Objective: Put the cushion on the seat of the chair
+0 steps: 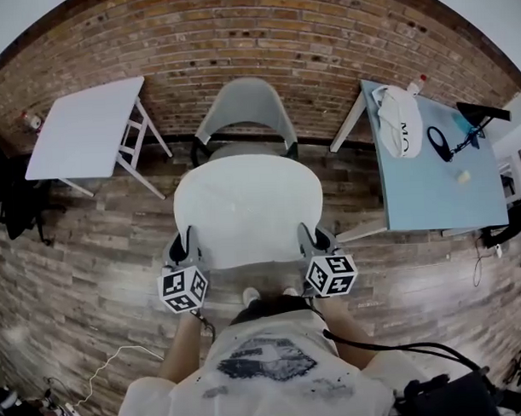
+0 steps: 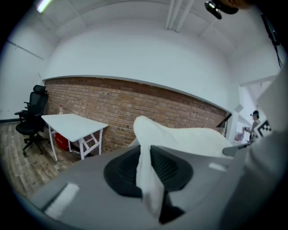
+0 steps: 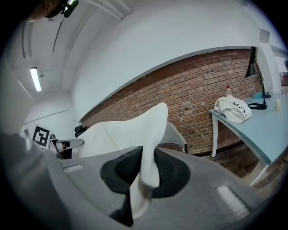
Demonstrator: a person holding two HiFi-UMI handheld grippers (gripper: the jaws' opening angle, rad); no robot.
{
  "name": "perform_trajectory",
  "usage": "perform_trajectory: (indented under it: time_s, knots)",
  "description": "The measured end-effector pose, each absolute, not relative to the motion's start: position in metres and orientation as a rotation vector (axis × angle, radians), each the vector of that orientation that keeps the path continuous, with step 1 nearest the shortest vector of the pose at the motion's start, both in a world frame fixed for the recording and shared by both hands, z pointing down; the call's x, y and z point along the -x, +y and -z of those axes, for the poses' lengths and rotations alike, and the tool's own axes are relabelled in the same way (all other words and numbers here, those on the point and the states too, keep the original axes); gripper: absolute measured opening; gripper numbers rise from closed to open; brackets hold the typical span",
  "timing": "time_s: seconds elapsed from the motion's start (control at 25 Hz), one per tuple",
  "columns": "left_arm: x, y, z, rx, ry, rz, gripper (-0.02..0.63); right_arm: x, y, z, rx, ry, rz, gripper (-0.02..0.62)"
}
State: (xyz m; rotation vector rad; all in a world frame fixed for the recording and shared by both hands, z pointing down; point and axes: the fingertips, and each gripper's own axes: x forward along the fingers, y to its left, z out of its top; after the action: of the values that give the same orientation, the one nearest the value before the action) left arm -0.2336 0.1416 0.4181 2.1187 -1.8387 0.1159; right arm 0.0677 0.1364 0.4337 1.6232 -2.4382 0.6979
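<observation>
A white, rounded cushion [image 1: 246, 208] hangs flat in the air between my two grippers, just in front of the grey chair [image 1: 244, 105] that stands against the brick wall. My left gripper [image 1: 187, 251] is shut on the cushion's near left edge; its own view shows the white fabric [image 2: 148, 179] pinched between the jaws. My right gripper [image 1: 314, 244] is shut on the near right edge, with the fabric [image 3: 145, 179] folded between its jaws. The cushion hides most of the chair's seat [image 1: 241, 149].
A white folding table [image 1: 83, 128] stands left of the chair. A light blue table [image 1: 435, 184] at the right bears a white bag [image 1: 400, 119] and small items. A black office chair [image 2: 30, 117] stands at the far left. Cables [image 1: 112, 363] lie on the wood floor.
</observation>
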Motion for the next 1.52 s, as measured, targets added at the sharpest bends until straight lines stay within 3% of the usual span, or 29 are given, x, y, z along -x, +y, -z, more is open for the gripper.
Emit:
perform_trajectory:
  time_s: [1.52]
  knots:
    - [0.203,-0.108,-0.482,-2.04,-1.777,-0.299,0.049,-0.095,-0.104,-0.501,-1.543,-2.355,-0.848,0.049]
